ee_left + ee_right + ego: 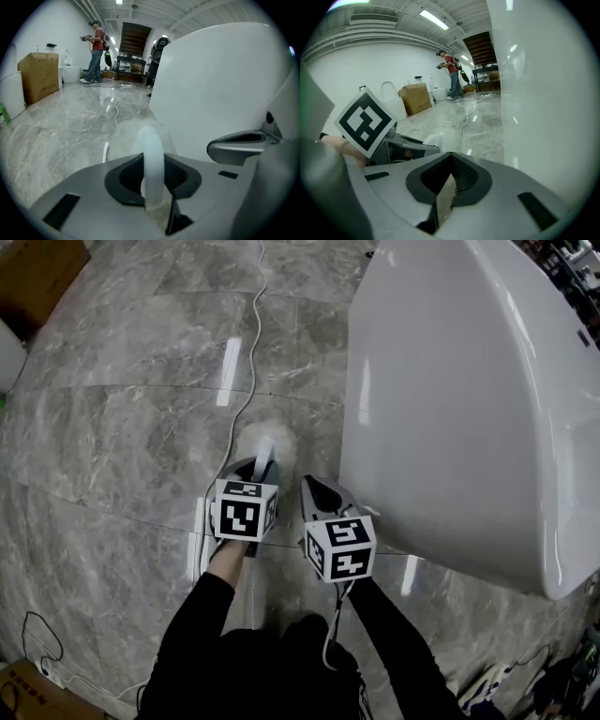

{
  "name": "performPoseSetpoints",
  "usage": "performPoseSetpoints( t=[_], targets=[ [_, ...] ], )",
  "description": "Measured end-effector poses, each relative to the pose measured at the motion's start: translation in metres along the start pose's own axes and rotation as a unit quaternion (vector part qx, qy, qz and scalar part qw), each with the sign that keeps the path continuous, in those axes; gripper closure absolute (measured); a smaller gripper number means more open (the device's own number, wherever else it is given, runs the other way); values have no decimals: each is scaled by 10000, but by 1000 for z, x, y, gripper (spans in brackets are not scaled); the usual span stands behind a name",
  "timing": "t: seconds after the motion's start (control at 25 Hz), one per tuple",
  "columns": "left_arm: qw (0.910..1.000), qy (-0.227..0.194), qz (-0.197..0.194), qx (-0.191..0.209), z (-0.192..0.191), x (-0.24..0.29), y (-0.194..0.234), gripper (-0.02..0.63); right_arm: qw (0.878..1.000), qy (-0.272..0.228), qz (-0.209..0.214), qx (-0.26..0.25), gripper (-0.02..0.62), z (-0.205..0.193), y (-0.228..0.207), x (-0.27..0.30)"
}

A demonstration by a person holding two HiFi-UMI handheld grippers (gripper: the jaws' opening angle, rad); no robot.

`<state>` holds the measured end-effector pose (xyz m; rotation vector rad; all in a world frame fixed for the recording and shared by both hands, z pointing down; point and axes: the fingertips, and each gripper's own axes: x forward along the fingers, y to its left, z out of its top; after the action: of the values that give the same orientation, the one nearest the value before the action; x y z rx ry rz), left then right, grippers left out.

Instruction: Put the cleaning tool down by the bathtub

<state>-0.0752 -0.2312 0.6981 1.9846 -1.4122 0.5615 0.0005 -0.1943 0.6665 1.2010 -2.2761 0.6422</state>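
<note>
The cleaning tool (267, 442) is a brush with a white curved handle (152, 154) and a pale fluffy head, hanging just above the marble floor. My left gripper (258, 465) is shut on the handle, which runs out between its dark pads (126, 176). My right gripper (319, 488) hangs just to the right of it, shut with nothing in it; its pads (461, 176) meet at the tips. The white bathtub (469, 409) stands close on the right, and its smooth outer wall (211, 84) fills the right of both gripper views (543, 93).
A white cable (248, 381) runs along the grey marble floor past the brush. A cardboard box (33, 273) stands far left. More cables (42, 652) lie near my feet. A person (96, 44) stands far off by a table.
</note>
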Motion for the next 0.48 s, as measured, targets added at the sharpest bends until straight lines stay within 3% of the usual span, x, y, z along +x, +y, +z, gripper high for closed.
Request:
performPoseSetpoints(
  t=[0.48],
  targets=[
    [9995, 300, 63, 41, -17, 42, 8, 511, 9999, -121, -2, -20, 597, -13, -12, 22]
  ],
)
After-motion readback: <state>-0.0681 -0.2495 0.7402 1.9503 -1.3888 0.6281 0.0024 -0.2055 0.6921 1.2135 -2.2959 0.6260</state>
